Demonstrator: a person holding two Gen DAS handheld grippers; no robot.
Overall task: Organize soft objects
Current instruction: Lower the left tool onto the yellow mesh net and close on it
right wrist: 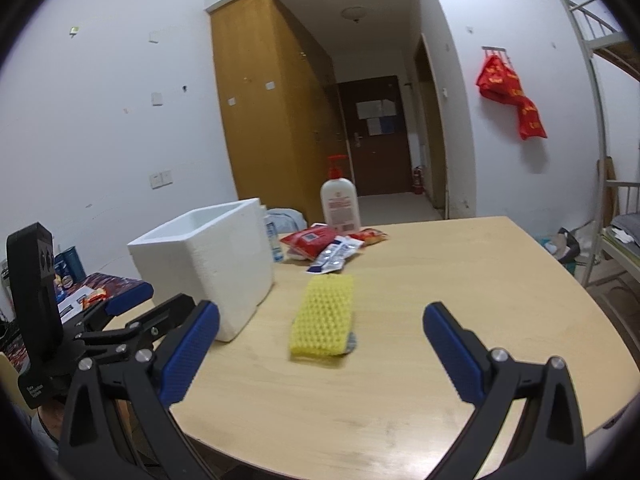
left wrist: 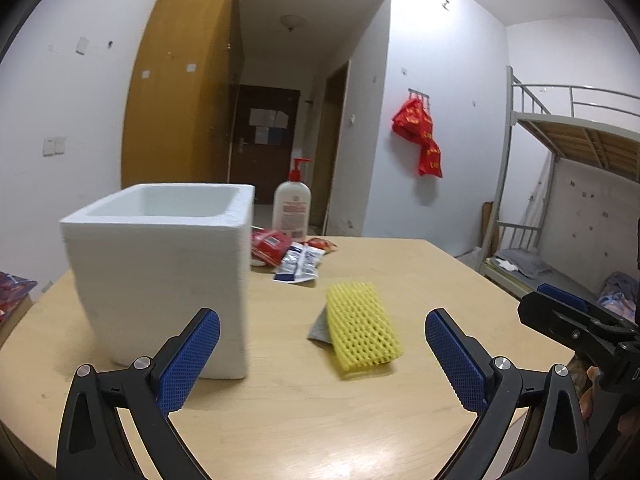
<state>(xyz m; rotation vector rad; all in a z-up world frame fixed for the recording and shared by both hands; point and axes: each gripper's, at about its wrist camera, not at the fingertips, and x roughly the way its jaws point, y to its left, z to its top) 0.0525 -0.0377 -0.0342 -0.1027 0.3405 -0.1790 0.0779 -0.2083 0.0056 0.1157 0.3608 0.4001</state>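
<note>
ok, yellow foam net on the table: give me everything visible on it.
The yellow foam net is a flat, oblong sleeve of soft-looking foam mesh with a honeycomb of open holes. It lies flat on the wooden table, to the right of the white foam box and apart from it. Its lower end overlaps a small grey piece, too hidden to identify. Neither gripper touches it; both hover short of it, open.

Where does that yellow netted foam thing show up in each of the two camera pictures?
Left wrist view: the yellow foam net lies right of centre on the table, right of the white foam box.
Right wrist view: the yellow foam net lies at centre, between the open fingers.
Shared landmark: the white foam box.
</note>
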